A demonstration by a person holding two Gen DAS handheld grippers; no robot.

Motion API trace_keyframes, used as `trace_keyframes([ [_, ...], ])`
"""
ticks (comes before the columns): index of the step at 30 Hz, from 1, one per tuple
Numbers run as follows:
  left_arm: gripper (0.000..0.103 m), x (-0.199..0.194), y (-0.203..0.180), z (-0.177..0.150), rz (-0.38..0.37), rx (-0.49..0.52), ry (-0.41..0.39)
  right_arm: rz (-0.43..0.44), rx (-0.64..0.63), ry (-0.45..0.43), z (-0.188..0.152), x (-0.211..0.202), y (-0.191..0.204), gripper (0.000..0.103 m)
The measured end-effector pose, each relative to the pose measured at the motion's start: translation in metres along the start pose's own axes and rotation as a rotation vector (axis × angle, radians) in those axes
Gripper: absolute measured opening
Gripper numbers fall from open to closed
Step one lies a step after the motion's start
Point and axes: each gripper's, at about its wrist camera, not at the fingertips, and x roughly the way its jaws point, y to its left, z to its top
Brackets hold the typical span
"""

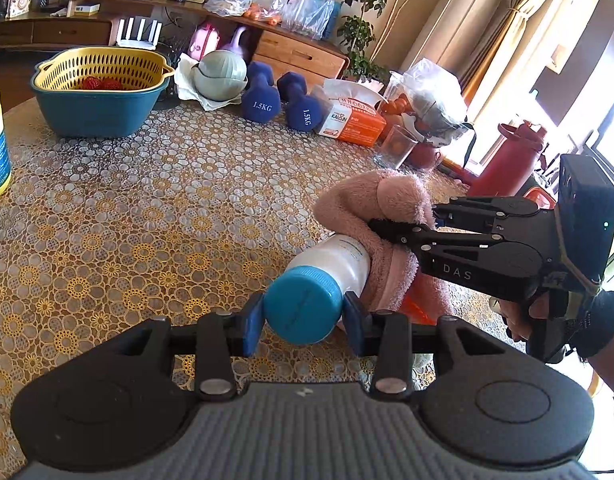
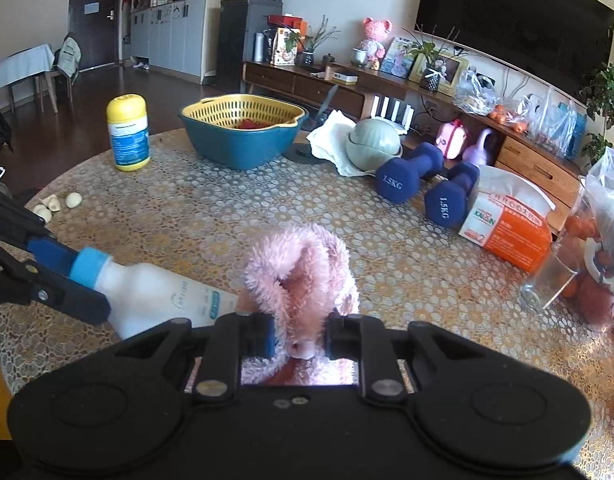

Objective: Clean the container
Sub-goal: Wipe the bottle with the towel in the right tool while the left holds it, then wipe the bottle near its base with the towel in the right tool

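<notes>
A white bottle (image 1: pixel 339 258) with a blue cap (image 1: pixel 303 306) lies tilted over the patterned table, pointing away from the left wrist camera. My left gripper (image 1: pixel 303 318) is shut on the blue cap, its blue pads pressing both sides. A fluffy pink cloth (image 1: pixel 381 204) drapes over the bottle's far end. My right gripper (image 1: pixel 377 226) comes in from the right, shut on that cloth. The right wrist view shows the pink cloth (image 2: pixel 303 272) bunched between the right gripper's (image 2: pixel 301 338) fingers, the white bottle (image 2: pixel 163 298) lying to its left, and the left gripper (image 2: pixel 73 270) clamped on the cap.
At the back stand a blue basin (image 2: pixel 243 146) with a yellow strainer holding strawberries, a yellow-capped bottle (image 2: pixel 129 132), two blue dumbbells (image 2: pixel 427 182), an orange-and-white box (image 2: pixel 507 232) and a glass (image 2: pixel 547 280). Garlic cloves (image 2: pixel 57 202) lie at the left edge. A person's hand (image 1: pixel 519 320) holds the right gripper.
</notes>
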Motion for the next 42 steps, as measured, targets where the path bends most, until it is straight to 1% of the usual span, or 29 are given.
trace_keyframes([
  [5, 0.041, 0.000, 0.009, 0.001, -0.003, -0.010, -0.005, -0.032, 0.046, 0.021, -0.004, 0.009, -0.016, 0.019],
  [9, 0.042, 0.001, 0.015, 0.002, 0.000, -0.019, -0.004, -0.067, 0.047, 0.039, -0.005, 0.016, -0.019, 0.019],
  [13, 0.042, 0.002, 0.023, 0.002, 0.006, -0.028, 0.008, -0.093, 0.057, 0.079, -0.012, 0.025, -0.024, 0.019],
  [15, 0.042, 0.003, 0.026, 0.001, 0.019, -0.027, 0.013, -0.102, 0.069, 0.069, -0.015, 0.021, -0.024, 0.019],
  [17, 0.041, 0.003, 0.027, 0.000, 0.032, -0.024, 0.016, -0.094, 0.083, 0.030, -0.014, 0.008, -0.022, 0.019],
  [19, 0.040, 0.003, 0.029, -0.001, 0.043, -0.019, 0.017, -0.077, 0.070, -0.018, -0.009, -0.009, -0.014, 0.019],
  [22, 0.039, 0.003, 0.033, -0.002, 0.044, -0.029, 0.017, -0.007, 0.055, -0.079, 0.000, -0.032, 0.003, 0.019],
  [24, 0.038, 0.002, 0.035, -0.003, 0.036, -0.034, 0.017, 0.035, 0.029, -0.107, 0.005, -0.040, 0.019, 0.019],
  [26, 0.038, 0.005, 0.036, -0.004, 0.048, -0.031, 0.020, 0.078, 0.005, -0.114, 0.009, -0.041, 0.036, 0.019],
  [28, 0.038, 0.008, 0.039, -0.006, 0.056, -0.046, 0.031, 0.115, -0.025, -0.095, 0.009, -0.033, 0.052, 0.019],
  [31, 0.037, 0.011, 0.041, -0.009, 0.069, -0.046, 0.040, 0.138, -0.061, -0.058, 0.005, -0.017, 0.071, 0.019],
  [34, 0.037, 0.010, 0.043, -0.010, 0.071, -0.046, 0.037, 0.124, -0.072, -0.042, 0.000, -0.007, 0.076, 0.019],
  [36, 0.037, 0.010, 0.042, -0.010, 0.077, -0.036, 0.033, 0.120, -0.039, -0.041, -0.003, -0.007, 0.068, 0.019],
  [42, 0.037, 0.010, 0.040, -0.011, 0.084, -0.027, 0.026, 0.042, 0.014, -0.030, -0.013, -0.013, 0.038, 0.019],
])
